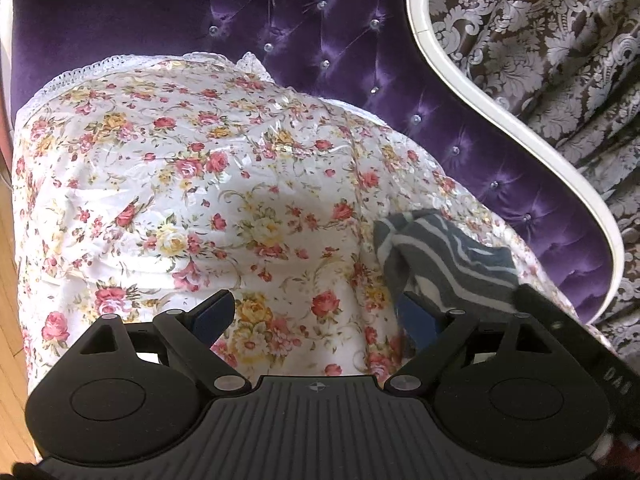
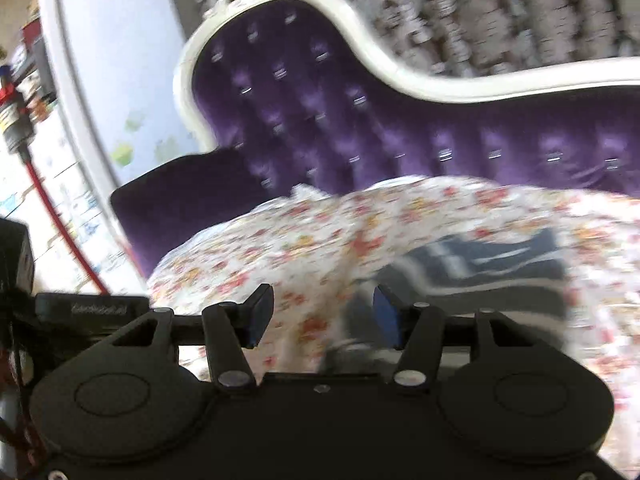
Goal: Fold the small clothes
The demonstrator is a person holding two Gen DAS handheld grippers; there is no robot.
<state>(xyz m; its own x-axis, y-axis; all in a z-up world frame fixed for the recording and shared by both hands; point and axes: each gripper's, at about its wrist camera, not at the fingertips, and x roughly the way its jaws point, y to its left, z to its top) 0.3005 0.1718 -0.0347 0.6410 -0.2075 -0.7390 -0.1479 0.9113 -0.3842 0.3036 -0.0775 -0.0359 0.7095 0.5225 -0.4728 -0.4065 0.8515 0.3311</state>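
Note:
A small grey garment with pale stripes (image 1: 448,258) lies crumpled on a floral cloth (image 1: 200,184) spread over a purple sofa. In the left wrist view it sits just beyond the right finger. My left gripper (image 1: 316,320) is open and empty, low over the cloth, its fingers wide apart. In the blurred right wrist view the garment (image 2: 492,268) lies ahead and right, with one end reaching down past the right finger. My right gripper (image 2: 320,316) is open. The other gripper's black body (image 1: 568,332) shows at the right edge of the left wrist view.
The purple tufted sofa back (image 1: 320,40) with a white curved frame (image 1: 500,112) rises behind the cloth. A patterned curtain (image 1: 540,40) hangs beyond it. Wooden floor (image 1: 8,280) shows at the left. A white cabinet with small items (image 2: 60,120) stands left of the sofa.

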